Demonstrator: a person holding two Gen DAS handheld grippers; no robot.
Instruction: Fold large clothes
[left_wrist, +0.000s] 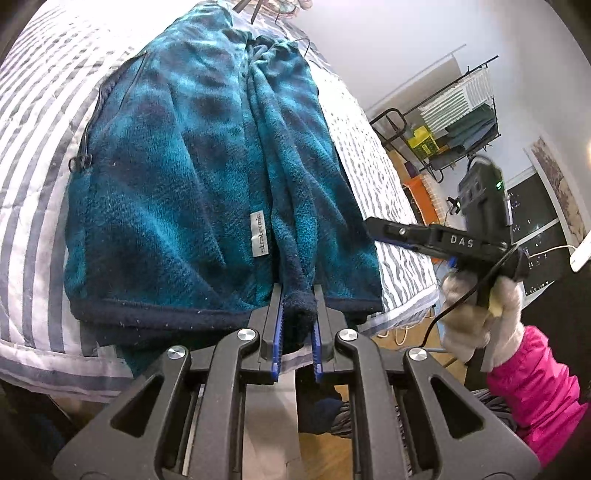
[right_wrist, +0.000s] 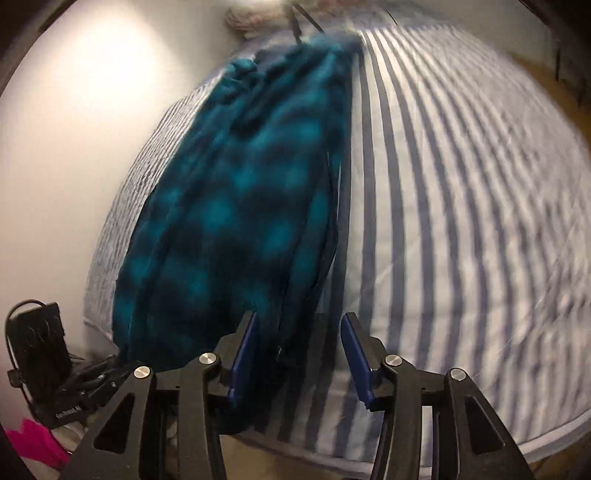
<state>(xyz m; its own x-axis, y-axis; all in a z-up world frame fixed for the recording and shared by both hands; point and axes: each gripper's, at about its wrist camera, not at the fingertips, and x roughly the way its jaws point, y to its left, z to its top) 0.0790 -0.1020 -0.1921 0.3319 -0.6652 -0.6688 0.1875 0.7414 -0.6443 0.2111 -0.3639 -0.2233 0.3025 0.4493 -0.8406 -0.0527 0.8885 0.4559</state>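
A teal and navy plaid fleece jacket (left_wrist: 192, 177) lies lengthwise on the striped bed, with a grey label and a zip pocket showing. My left gripper (left_wrist: 297, 295) is shut on the jacket's dark navy hem at the near edge of the bed. My right gripper (right_wrist: 299, 325) is open, its jaws wide apart over the jacket's (right_wrist: 236, 206) near end, holding nothing. The right gripper also shows in the left wrist view (left_wrist: 373, 226), off the jacket's right side, held by a gloved hand. The right wrist view is blurred.
The bed has a grey and white striped cover (right_wrist: 461, 184). A black wire rack with folded items (left_wrist: 458, 122) stands against the far wall. A black box with cables (right_wrist: 37, 343) shows at the lower left of the right wrist view.
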